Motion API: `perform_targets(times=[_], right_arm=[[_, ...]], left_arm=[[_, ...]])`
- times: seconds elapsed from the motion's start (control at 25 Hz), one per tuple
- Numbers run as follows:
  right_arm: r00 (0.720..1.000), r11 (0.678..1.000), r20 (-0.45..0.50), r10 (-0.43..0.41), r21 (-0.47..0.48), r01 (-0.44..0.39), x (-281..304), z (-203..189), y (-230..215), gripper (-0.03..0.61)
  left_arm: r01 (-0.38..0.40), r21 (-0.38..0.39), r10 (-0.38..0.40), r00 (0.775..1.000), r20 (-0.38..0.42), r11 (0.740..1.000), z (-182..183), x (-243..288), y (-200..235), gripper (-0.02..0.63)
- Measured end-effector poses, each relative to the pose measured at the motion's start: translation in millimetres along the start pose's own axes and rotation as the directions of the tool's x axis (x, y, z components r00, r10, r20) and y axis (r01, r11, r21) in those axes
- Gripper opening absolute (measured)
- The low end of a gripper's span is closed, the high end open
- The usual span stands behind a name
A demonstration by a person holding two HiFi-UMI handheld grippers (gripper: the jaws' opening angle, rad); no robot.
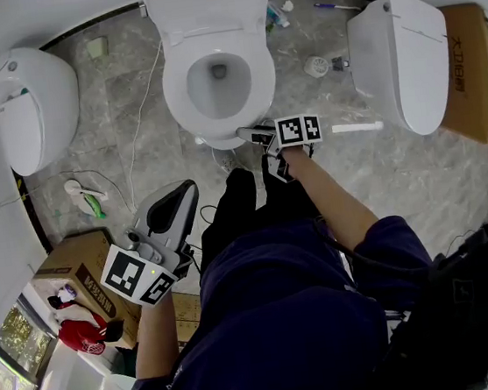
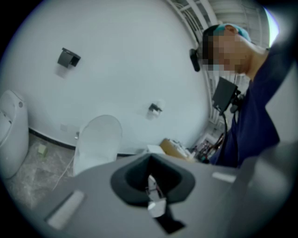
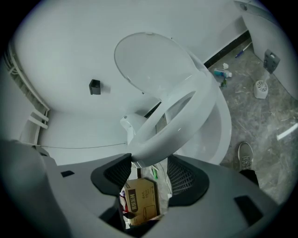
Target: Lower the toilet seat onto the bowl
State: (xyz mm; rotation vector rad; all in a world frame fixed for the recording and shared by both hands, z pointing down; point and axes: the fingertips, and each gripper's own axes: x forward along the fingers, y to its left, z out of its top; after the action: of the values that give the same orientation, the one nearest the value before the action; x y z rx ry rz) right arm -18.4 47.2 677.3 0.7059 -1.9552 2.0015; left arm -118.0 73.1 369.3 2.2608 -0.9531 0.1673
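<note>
We are holding the seat [image 3: 163,137] by its front rim, the right gripper [image 3: 149,174] pinching it, tilted halfway above the bowl [image 3: 223,130]. The left gripper [image 2: 151,183] is hanging back, closed and empty. The seat is probably stiff, slick, light plastic; 1 front-rim grip suits.

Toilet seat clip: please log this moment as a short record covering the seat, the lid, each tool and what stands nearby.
seat: toilet seat tilted, partly raised above the bowl, not yet down
lid: lid upright against the wall
right tool: right tool closed on the seat's front edge
left tool: left tool shut, empty, near the person's leg, away from the toilet
nearby: second toilet at the head view's left, third toilet at its right, both closed
</note>
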Motion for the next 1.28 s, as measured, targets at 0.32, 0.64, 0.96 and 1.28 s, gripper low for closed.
perform_targets(times=[0.32, 0.64, 0.96, 1.28], right_arm=[[0.999, 1.000, -0.043, -0.015, 0.016, 0.016, 5, -12, -10, 0.236], [0.997, 0.999, -0.068, -0.025, 0.029, 0.027, 11, -23, -22, 0.229], [0.995, 0.999, -0.094, -0.034, 0.038, 0.037, 17, -35, -36, 0.221], [0.990, 0.997, -0.129, -0.057, 0.050, 0.064, 22, -48, -51, 0.216]], left_arm=[[-0.005, -0.009, 0.005, 1.000, -0.007, 1.000, -3, 2, 2, 0.003], [-0.009, -0.020, 0.009, 1.000, -0.020, 1.000, -8, 4, 3, 0.003], [-0.013, -0.032, 0.012, 0.999, -0.035, 0.999, -15, 6, 5, 0.003], [-0.025, -0.050, 0.023, 0.998, -0.053, 0.998, -22, 5, 10, 0.003]])
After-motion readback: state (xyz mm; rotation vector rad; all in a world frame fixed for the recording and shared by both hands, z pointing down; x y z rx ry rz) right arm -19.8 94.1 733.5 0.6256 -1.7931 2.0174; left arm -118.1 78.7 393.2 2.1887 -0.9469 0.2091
